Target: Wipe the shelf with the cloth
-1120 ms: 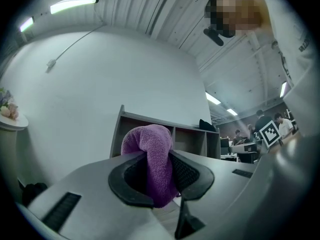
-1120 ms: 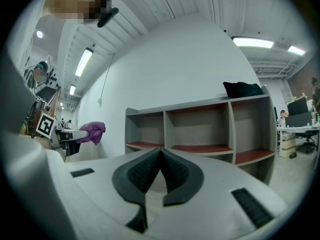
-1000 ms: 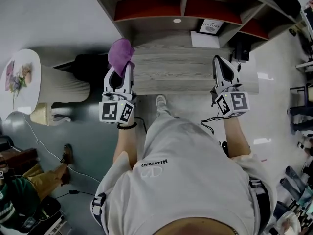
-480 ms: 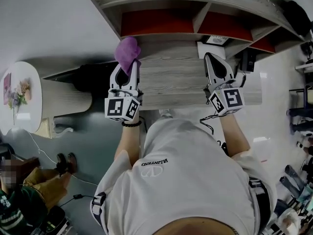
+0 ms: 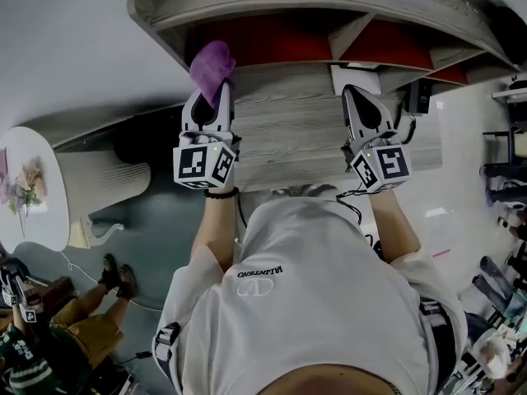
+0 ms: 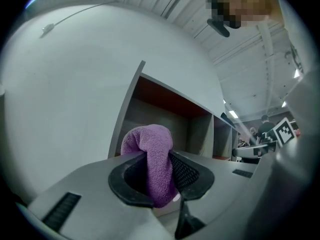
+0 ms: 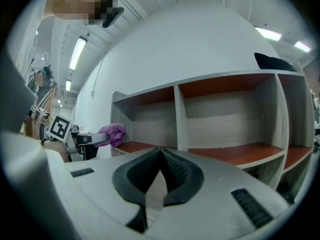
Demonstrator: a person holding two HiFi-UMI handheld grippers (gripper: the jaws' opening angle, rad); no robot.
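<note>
The person wears a white T-shirt (image 5: pixel 313 319) with black lettering and a black wristband (image 5: pixel 217 193). The grey left gripper (image 5: pixel 212 94) and right gripper (image 5: pixel 351 92) bear marker cubes (image 5: pixel 202 164).

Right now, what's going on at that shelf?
A person stands at the shelf with a pair of tongs in each hand. The left tongs are shut on the purple cloth, held up at the shelf's left-hand compartment. The right tongs are shut and empty, further right.

Lab-like test hall: ceiling strip lights (image 7: pixel 77 51), wooden shelf unit (image 7: pixel 225 119), round white table (image 5: pixel 37 192), bystanders (image 5: pixel 74 336).
</note>
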